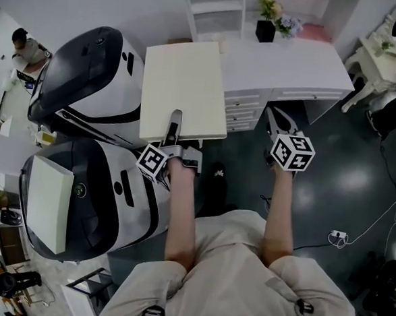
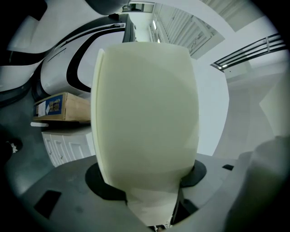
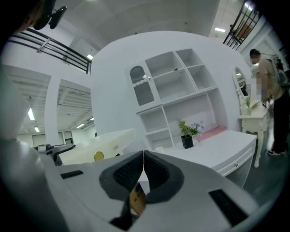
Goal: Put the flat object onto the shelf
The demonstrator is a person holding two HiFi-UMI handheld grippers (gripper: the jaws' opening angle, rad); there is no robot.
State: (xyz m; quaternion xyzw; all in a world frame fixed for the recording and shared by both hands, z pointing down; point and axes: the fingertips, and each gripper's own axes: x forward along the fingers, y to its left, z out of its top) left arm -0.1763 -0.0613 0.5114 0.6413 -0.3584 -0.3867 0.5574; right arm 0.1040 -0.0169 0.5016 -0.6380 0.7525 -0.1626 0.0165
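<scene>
A flat board (image 1: 183,92) is clamped at its near edge by the left gripper (image 1: 174,124), pointed lengthwise ahead toward the shelf (image 1: 214,8); the right gripper (image 1: 276,117) is shut, empty

White bench (image 1: 306,67) with drawers at upper centre, black pot of flowers (image 1: 267,25) and pink pad (image 1: 315,32) on it, two black-and-white rounded machines (image 1: 88,85) at left, cardboard box (image 2: 61,106) in the left of the left gripper view, dark floor (image 1: 344,191) with white cable (image 1: 338,237) at lower right, person (image 1: 26,47) at upper left.
</scene>
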